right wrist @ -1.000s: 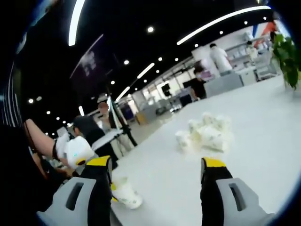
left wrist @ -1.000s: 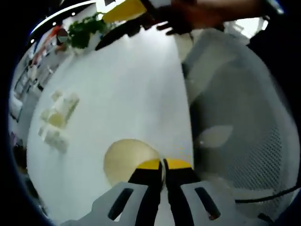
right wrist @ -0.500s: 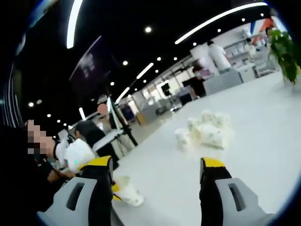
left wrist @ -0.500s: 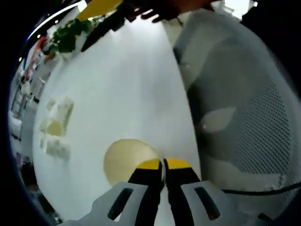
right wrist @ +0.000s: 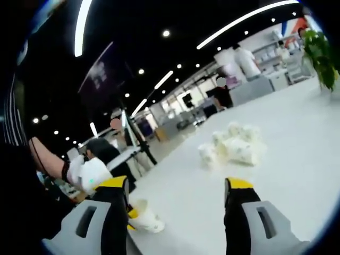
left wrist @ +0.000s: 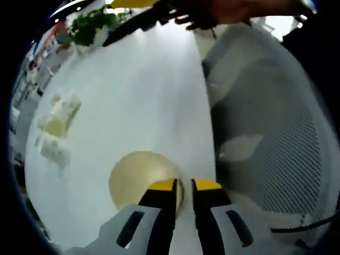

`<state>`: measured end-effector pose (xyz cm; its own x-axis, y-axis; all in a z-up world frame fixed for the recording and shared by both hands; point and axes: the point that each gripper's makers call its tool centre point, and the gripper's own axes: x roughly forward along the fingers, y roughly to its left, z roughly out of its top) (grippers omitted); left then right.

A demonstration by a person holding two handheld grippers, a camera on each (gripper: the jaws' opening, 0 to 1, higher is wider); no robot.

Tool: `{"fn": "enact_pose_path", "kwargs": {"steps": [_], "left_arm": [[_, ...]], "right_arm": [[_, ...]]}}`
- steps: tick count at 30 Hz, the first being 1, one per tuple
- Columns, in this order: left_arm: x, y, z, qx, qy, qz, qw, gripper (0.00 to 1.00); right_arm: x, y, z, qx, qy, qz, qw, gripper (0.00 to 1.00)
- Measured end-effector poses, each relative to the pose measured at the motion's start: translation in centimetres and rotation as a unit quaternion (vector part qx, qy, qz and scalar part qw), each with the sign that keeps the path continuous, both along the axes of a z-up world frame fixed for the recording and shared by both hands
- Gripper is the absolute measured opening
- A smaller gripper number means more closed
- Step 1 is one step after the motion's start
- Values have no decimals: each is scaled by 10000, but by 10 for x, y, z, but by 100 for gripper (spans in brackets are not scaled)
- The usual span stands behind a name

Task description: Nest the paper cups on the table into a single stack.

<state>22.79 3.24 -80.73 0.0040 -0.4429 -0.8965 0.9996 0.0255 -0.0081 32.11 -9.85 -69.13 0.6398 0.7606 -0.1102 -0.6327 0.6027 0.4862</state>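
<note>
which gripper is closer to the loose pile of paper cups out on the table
Neither clearly; probably the right. The right gripper, jaws wide open, faces the pile of paper cups across bare table. The left gripper pinches a single cup, the pile off to its side.

matt paper cup (left wrist: pixel 139 179), glossy white table (left wrist: pixel 138 95)

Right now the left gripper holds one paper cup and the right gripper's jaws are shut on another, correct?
Not quite. In the right gripper view the right gripper has its jaws wide apart, holding nothing. The left gripper does hold a paper cup by the rim.
</note>
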Motion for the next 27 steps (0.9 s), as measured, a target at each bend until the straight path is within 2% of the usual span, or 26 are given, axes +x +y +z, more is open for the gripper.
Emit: {"fn": "enact_pose_path", "kwargs": {"steps": [4,6,9,15,17,18,21,22,24,25,27], "left_arm": [[4,4,-1,-10,15,223,9997,13],[8,4,1,-150,50,429,9990,19],[12,-1,11,-495,197,933,9942,25],[12,0,21,-660,235,1019,9923,28],[12,-5,30,-971,239,1086,9890,26],[10,-6,33,-1095,336,1162,9866,26],[11,2,38,-1150,354,1332,9838,24],[12,0,43,-1345,335,1393,9805,25],[11,-3,50,-1646,499,1556,9727,27],[15,-5,57,-1893,556,1803,9636,27],[22,-1,64,-2069,549,2075,9545,26]], "right_arm": [[1,-3,0,10,5,-33,10000,70],[1,-2,0,14,27,-39,10000,70],[1,-2,-1,13,35,-50,10000,70],[2,-1,-1,-1,49,-19,10000,70],[3,-1,0,8,38,-26,10000,70],[4,-1,2,8,29,-32,10000,70],[4,-1,4,4,12,-40,10000,70],[5,-1,4,-2,6,-49,10000,70],[5,-2,3,-2,12,-56,10000,70],[5,-1,3,15,35,-62,10000,70],[5,-1,3,12,41,-61,10000,70]]}}
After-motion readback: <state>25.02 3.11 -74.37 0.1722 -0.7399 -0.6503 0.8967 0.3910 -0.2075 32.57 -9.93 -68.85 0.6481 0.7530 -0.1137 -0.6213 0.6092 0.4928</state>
